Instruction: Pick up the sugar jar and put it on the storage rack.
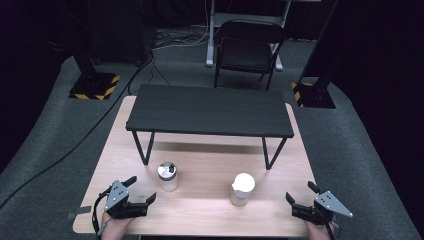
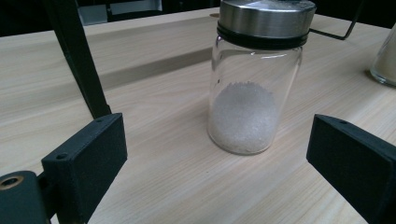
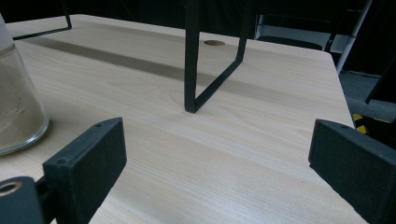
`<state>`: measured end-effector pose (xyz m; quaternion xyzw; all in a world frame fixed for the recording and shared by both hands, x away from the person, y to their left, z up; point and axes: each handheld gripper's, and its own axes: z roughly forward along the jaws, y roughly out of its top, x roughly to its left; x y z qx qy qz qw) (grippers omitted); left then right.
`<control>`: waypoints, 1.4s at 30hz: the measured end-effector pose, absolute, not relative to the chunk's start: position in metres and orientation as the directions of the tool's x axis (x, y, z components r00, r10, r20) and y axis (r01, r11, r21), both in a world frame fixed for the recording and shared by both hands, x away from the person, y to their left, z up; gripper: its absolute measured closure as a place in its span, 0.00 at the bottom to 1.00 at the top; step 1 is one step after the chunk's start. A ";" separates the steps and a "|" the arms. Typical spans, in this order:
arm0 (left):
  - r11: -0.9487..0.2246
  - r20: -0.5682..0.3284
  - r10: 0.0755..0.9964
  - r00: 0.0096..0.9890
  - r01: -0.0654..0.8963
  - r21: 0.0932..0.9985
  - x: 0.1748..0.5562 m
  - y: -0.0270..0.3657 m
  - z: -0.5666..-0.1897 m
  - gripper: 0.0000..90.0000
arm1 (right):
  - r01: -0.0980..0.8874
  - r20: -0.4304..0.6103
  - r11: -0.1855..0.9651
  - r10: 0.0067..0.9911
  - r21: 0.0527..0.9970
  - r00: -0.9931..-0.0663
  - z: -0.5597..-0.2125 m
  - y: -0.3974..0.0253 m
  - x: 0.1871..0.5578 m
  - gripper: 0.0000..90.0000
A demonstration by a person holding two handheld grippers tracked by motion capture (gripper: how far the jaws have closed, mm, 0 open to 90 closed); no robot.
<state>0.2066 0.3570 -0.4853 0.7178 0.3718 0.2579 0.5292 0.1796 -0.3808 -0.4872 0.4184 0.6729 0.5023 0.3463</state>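
Observation:
A glass jar with a steel lid [image 1: 168, 176] [image 2: 254, 74] holds white grains and stands on the wooden table [image 1: 200, 210], left of centre. A white-lidded glass jar [image 1: 242, 189] [image 3: 16, 100] with pale powder stands to its right. My left gripper [image 1: 140, 190] [image 2: 219, 168] is open at the near left, its jaws wide apart and pointing at the steel-lidded jar a short way ahead. My right gripper [image 1: 300, 192] [image 3: 217, 165] is open at the near right, with nothing between its jaws; the white-lidded jar sits off to its left.
A low black shelf [image 1: 209, 110] on thin metal legs [image 3: 191, 70] spans the far half of the table. Behind the table stand a black folding chair [image 1: 247, 47] and stand bases with yellow-black stripes [image 1: 95, 86]. Cables run over the grey floor.

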 end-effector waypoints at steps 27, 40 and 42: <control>-0.189 -0.011 0.782 0.623 0.254 0.949 0.225 0.332 -0.484 0.05 | 0.215 -0.047 0.147 0.909 0.965 -0.414 -0.487 -0.381 0.180 0.04; -0.209 -0.007 0.774 0.633 0.265 0.941 0.240 0.313 -0.480 0.05 | 0.215 -0.046 0.148 0.908 0.965 -0.416 -0.487 -0.380 0.180 0.04; -0.212 -0.007 0.775 0.632 0.270 0.939 0.242 0.311 -0.479 0.05 | 0.214 -0.045 0.146 0.908 0.966 -0.416 -0.487 -0.381 0.180 0.04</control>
